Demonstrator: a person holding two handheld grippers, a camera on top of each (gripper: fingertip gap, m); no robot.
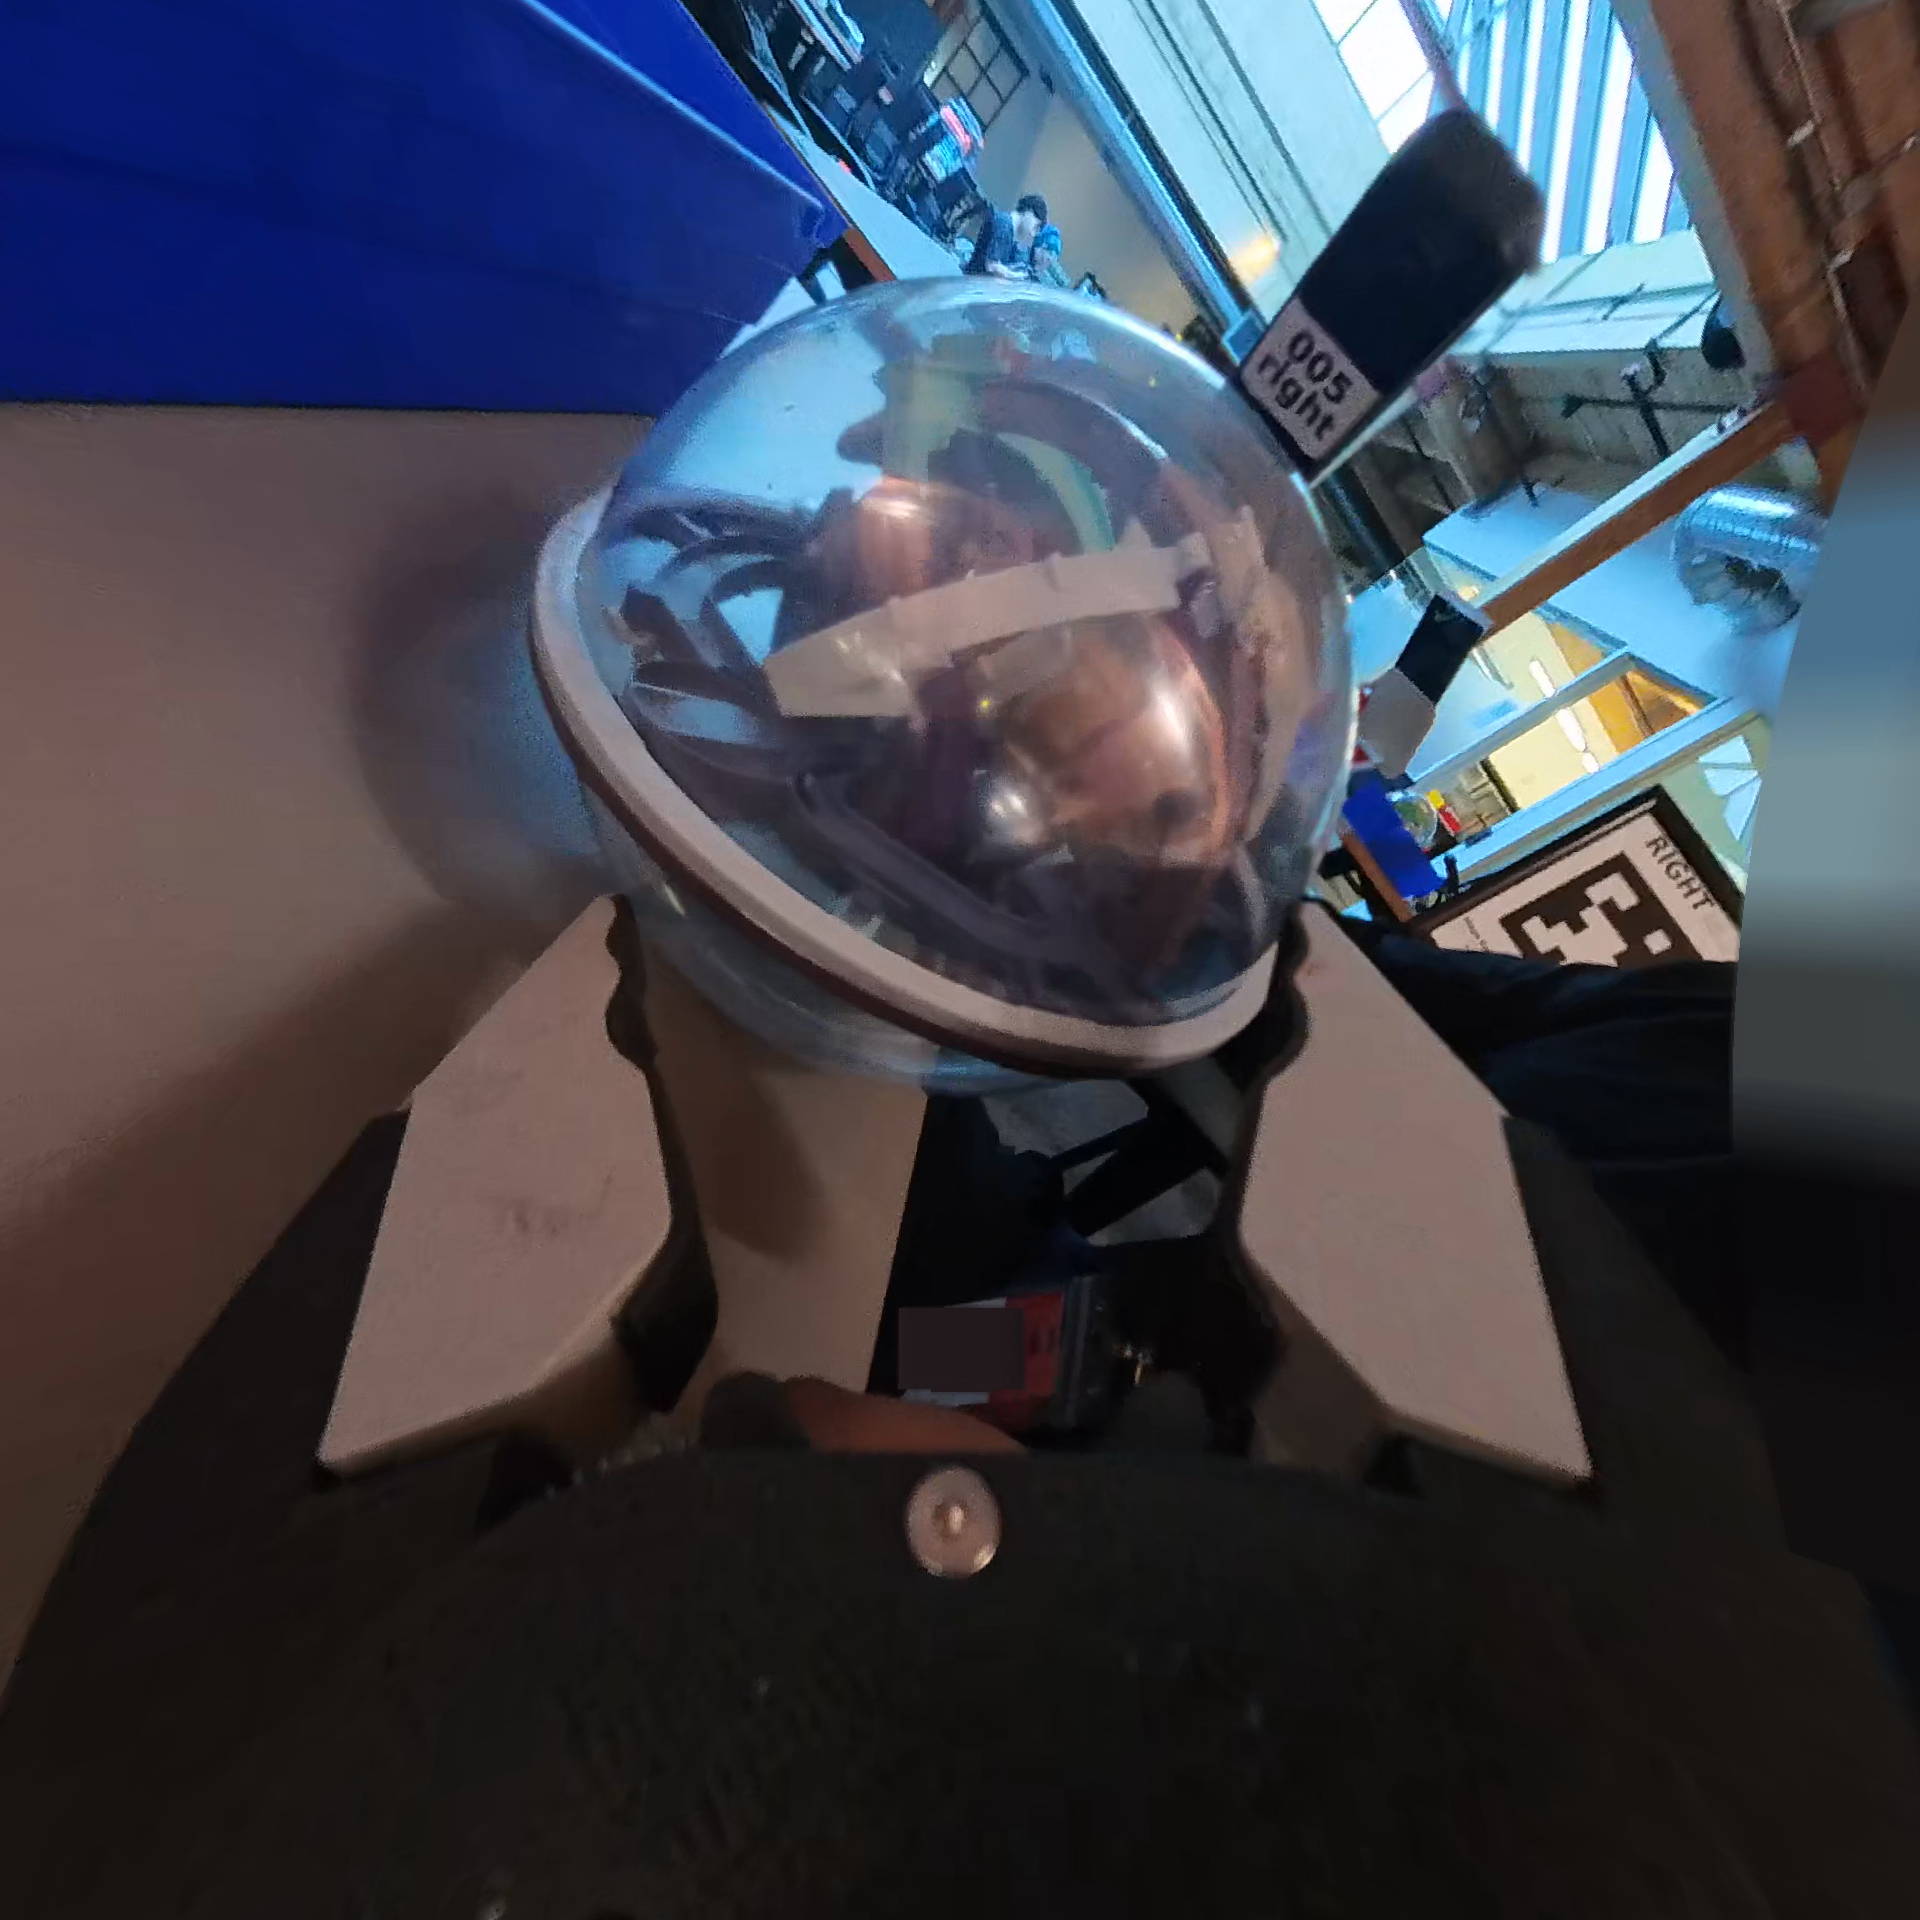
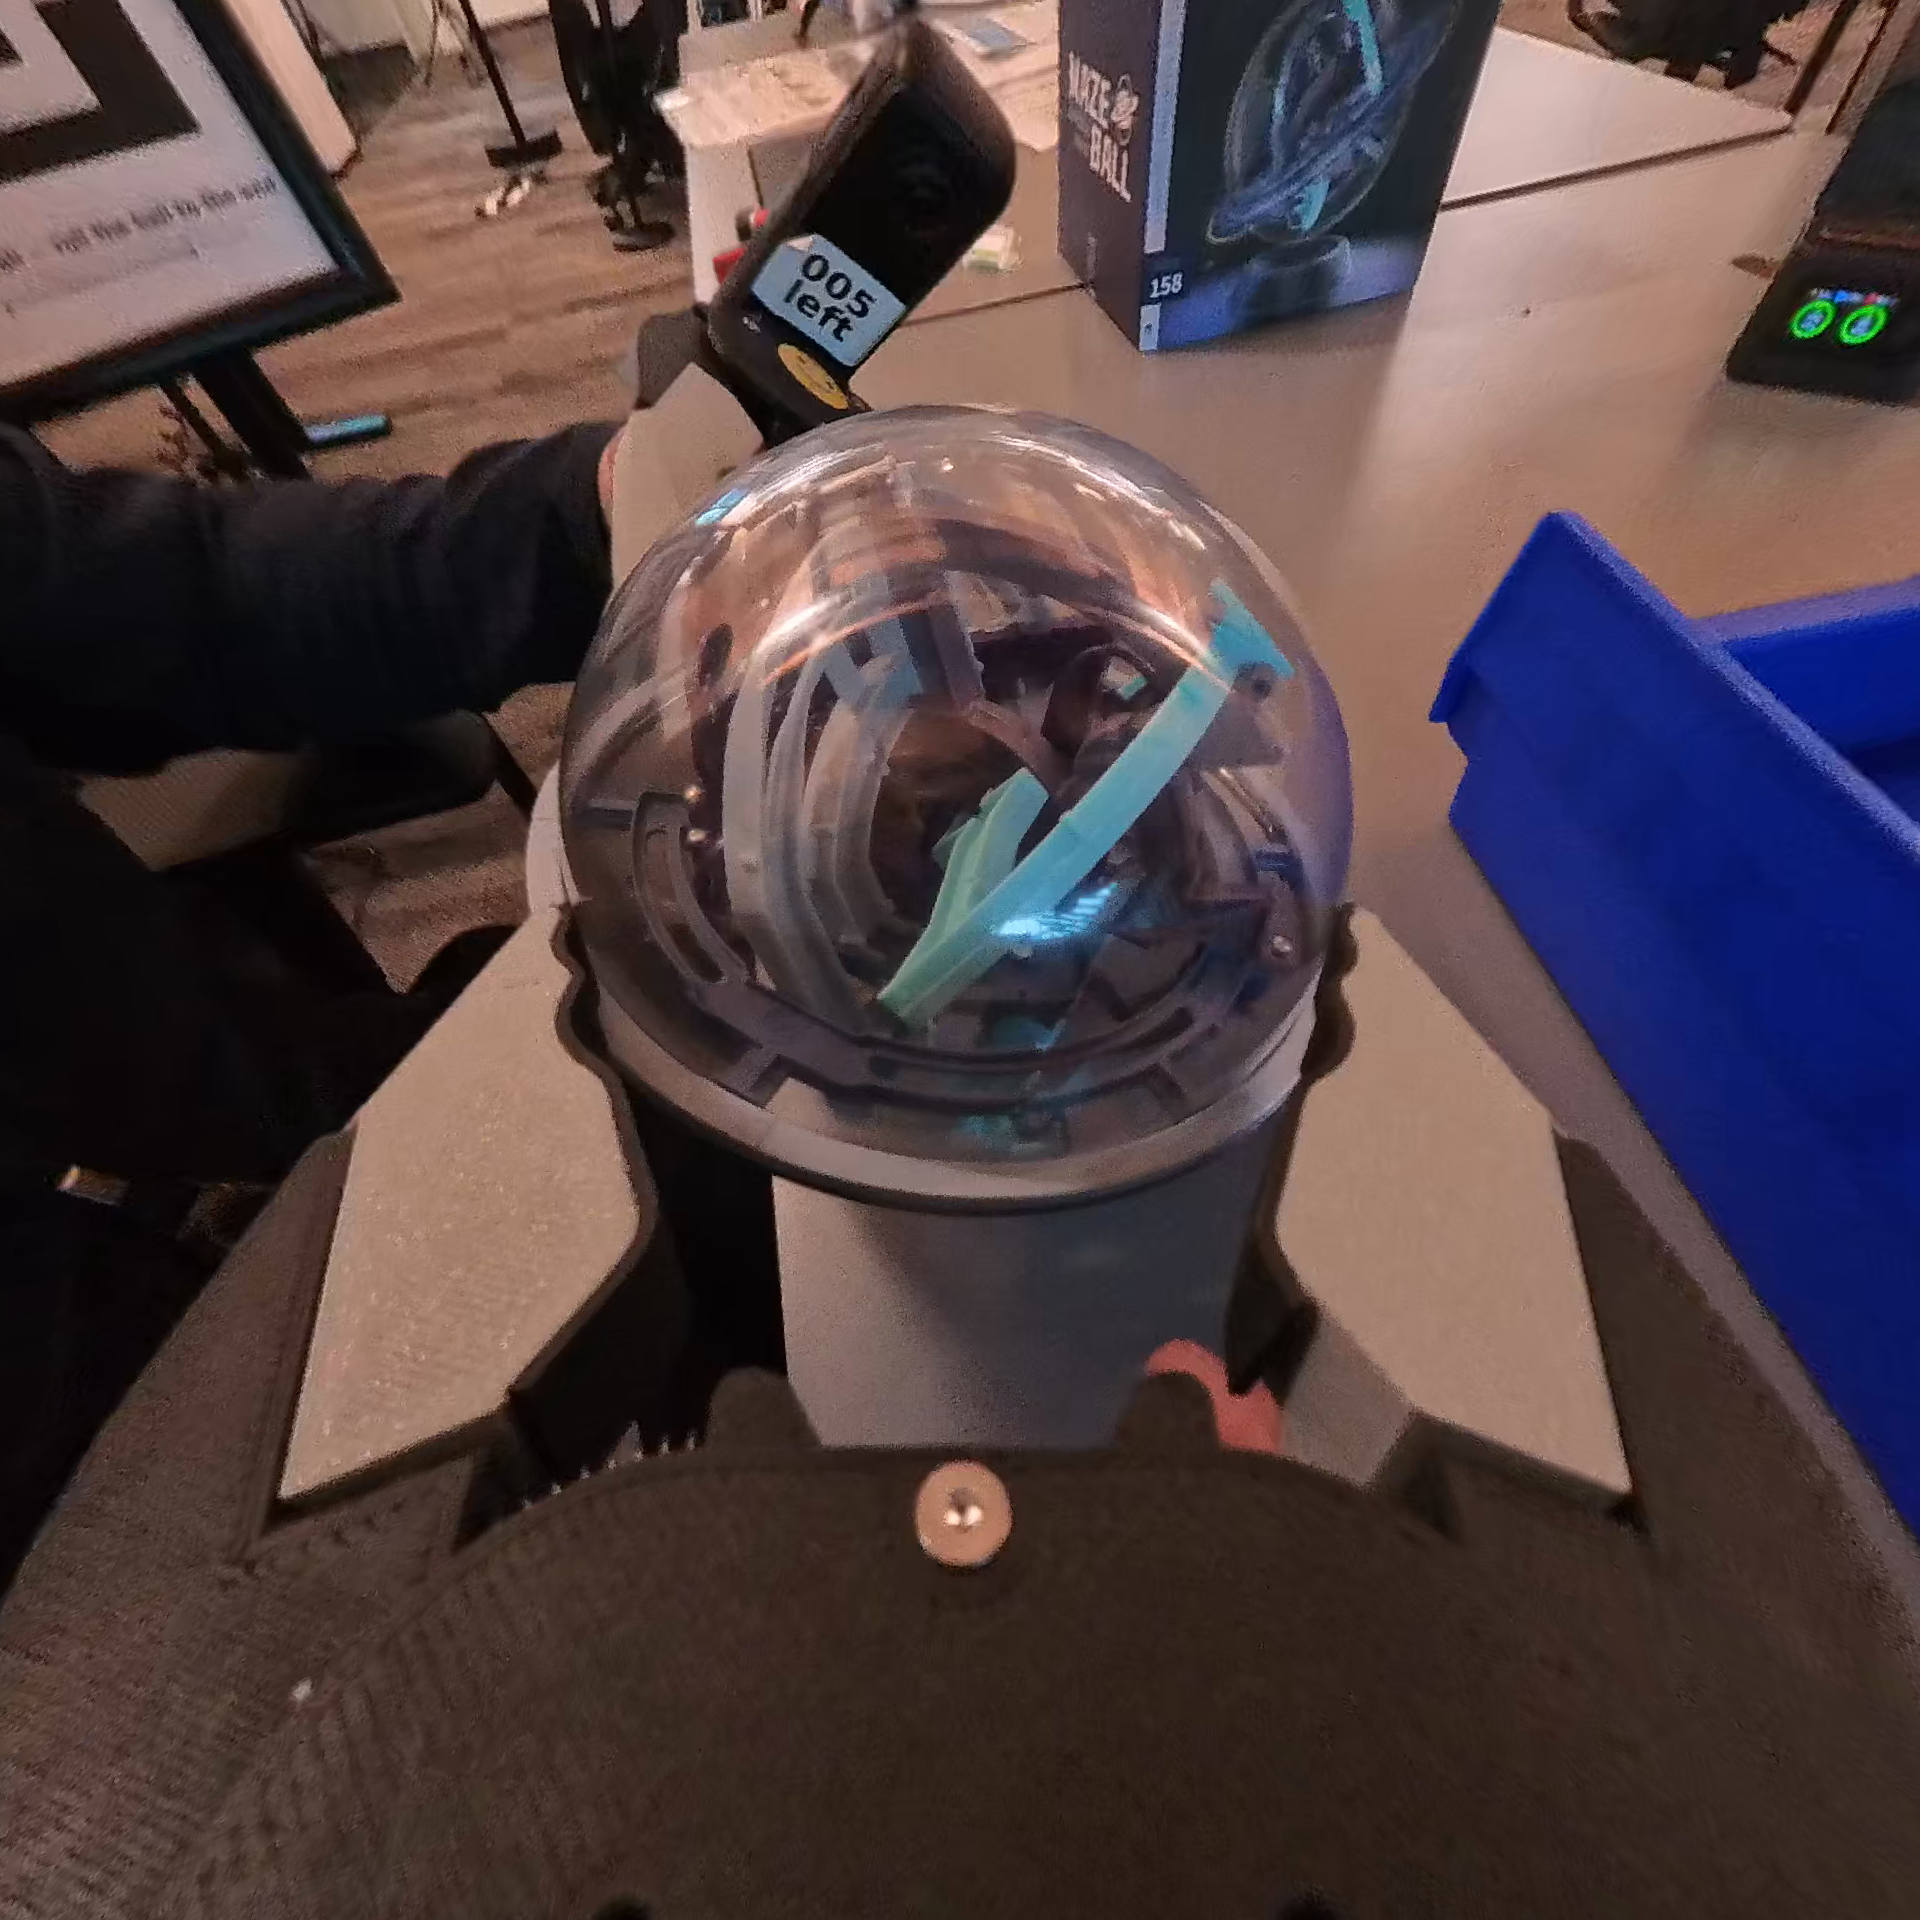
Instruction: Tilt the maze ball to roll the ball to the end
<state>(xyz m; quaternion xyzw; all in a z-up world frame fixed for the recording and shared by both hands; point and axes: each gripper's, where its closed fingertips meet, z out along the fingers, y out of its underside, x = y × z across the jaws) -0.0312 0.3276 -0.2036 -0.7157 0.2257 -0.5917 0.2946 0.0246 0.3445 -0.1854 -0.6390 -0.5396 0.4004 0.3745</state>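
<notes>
The maze ball [image 1: 935, 675] is a clear sphere with a white equator ring and dark, grey and teal tracks inside. It is held in the air between both grippers. My left gripper [image 1: 956, 935] is shut on its lower part, with one grey finger [image 1: 540, 1143] on each side. In the right wrist view the maze ball [image 2: 945, 810] sits between my right gripper's fingers [image 2: 468, 1143], and my right gripper [image 2: 951, 925] is shut on it from the opposite side. I cannot pick out the small ball among the tracks.
A blue bin [image 2: 1714, 831] stands on the grey table [image 2: 1455, 416] at the right and also shows in the left wrist view [image 1: 364, 187]. The maze ball's box [image 2: 1247, 156] and a black device with green lights [image 2: 1839, 291] stand farther back. A framed sign [image 2: 156, 177] and a person's dark sleeve [image 2: 260, 603] are at the left.
</notes>
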